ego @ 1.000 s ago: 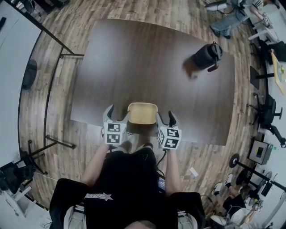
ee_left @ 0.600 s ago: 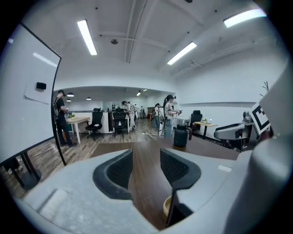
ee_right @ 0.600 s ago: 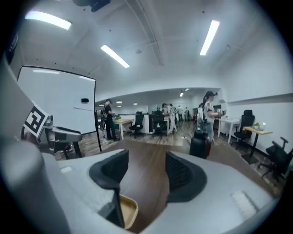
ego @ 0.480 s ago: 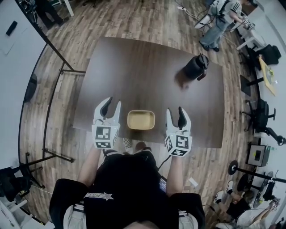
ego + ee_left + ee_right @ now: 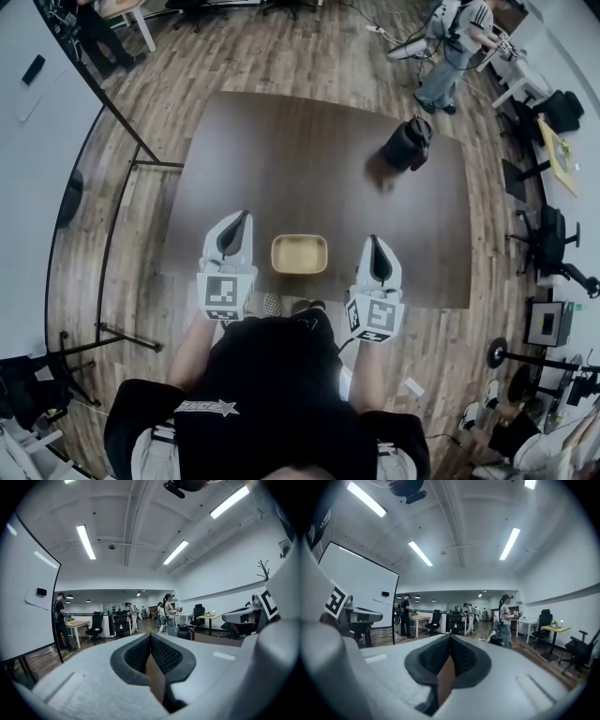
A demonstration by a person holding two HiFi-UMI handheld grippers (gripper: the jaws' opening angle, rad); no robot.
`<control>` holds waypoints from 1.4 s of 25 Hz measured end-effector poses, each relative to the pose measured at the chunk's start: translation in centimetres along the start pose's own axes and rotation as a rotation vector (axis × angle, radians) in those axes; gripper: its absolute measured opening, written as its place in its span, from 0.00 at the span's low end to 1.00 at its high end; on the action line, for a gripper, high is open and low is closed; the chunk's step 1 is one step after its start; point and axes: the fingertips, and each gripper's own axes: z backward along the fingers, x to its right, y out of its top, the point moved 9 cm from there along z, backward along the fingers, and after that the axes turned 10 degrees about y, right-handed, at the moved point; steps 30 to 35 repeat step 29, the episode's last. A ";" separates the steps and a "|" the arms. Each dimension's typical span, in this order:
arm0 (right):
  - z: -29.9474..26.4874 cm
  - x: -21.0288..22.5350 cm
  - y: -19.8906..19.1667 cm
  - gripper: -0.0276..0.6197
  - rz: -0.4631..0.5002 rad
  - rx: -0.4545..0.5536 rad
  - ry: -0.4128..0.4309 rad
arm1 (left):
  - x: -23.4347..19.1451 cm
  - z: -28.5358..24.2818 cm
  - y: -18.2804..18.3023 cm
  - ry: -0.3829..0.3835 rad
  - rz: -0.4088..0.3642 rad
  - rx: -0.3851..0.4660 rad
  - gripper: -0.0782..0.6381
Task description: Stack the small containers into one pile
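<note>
A small tan container (image 5: 299,253) sits alone on the dark table (image 5: 300,169), close to its near edge; whether it is one piece or a nested pile I cannot tell. My left gripper (image 5: 236,221) rests to its left, jaws shut and empty, clear of the container. My right gripper (image 5: 375,246) lies to the container's right, also shut on nothing. In the left gripper view the pads of the left gripper (image 5: 150,637) meet with nothing between them. The right gripper (image 5: 450,640) looks the same in its own view. Both gripper views look out level across the room, over the table.
A black jug (image 5: 408,143) stands at the table's far right. A whiteboard on a metal stand (image 5: 112,187) flanks the table's left. People (image 5: 450,37) stand beyond the far right corner, with office chairs (image 5: 553,234) to the right.
Both grippers have drawn away sideways from the tan container, which they flanked closely a second ago. Their jaws went from wide open to shut. The container stayed on the table.
</note>
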 end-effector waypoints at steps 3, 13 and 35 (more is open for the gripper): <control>0.1 -0.2 -0.3 0.05 0.005 -0.010 0.000 | 0.0 0.0 -0.2 -0.002 -0.005 -0.004 0.12; -0.6 0.3 0.1 0.05 -0.008 -0.010 0.024 | 0.5 -0.6 -0.4 -0.006 -0.004 -0.020 0.12; -1.4 0.1 0.1 0.05 -0.012 -0.007 0.037 | 0.5 -1.1 -0.5 -0.014 -0.008 -0.020 0.12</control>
